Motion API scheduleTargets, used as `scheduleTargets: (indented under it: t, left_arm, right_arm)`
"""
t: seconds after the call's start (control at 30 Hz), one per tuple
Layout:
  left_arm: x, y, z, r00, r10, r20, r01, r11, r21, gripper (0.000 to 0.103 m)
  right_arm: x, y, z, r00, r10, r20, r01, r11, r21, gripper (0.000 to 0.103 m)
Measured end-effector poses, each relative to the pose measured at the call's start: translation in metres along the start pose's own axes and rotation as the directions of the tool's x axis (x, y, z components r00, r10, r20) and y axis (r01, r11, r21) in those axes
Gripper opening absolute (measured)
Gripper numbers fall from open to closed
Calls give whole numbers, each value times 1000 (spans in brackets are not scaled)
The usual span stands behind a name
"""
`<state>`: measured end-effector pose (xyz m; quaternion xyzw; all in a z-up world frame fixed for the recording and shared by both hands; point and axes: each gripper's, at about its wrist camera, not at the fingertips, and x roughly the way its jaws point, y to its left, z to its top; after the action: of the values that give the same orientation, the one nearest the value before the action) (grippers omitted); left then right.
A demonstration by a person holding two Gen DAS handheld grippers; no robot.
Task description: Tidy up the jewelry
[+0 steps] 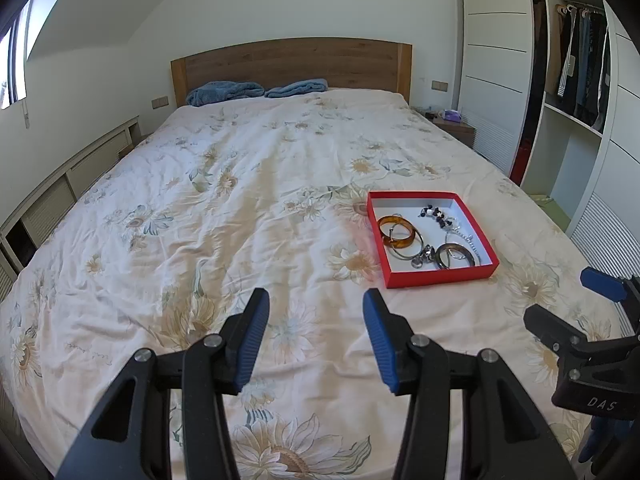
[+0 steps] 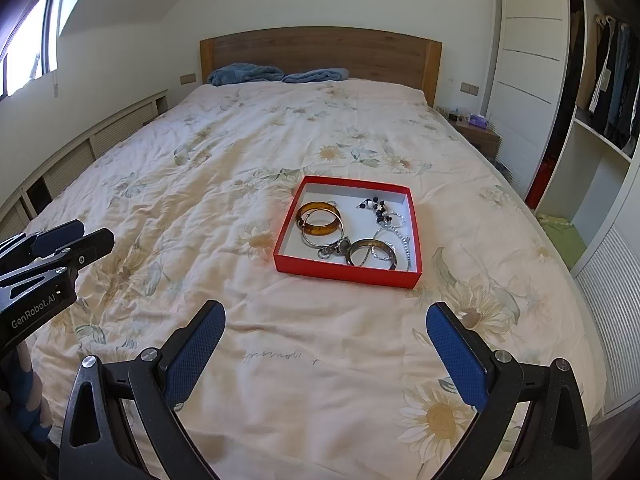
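Observation:
A shallow red box with a white inside lies on the floral bedspread. In it are an amber bangle, a dark bangle, a dark-and-white beaded bracelet, thin silver hoops and a chain. My left gripper hovers open over bare bedspread, left of and nearer than the box. My right gripper stands wide open just short of the box's front edge. Neither holds anything.
The bedspread covers a wide bed with a wooden headboard and blue folded blankets at its far end. A white wardrobe with hanging clothes and a nightstand are on the right. Low slatted cabinets run along the left.

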<state>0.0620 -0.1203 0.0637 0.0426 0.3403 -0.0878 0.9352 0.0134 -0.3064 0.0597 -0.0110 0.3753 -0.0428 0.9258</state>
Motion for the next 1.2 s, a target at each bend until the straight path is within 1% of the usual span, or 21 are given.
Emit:
scheduleTargets:
  t: [0.37,1.2]
  left_arm:
    - [-4,0,4,1000,8,15,-8,1000,-2,47]
    - [-8,-1,3,1000,6,15,-6,1000,-1,47]
  right_arm:
    - [-2,3,-1,1000,-2,-2,2,1000,-3,100]
    - [-15,7,2,1000,-2,11,2,1000,-16,100]
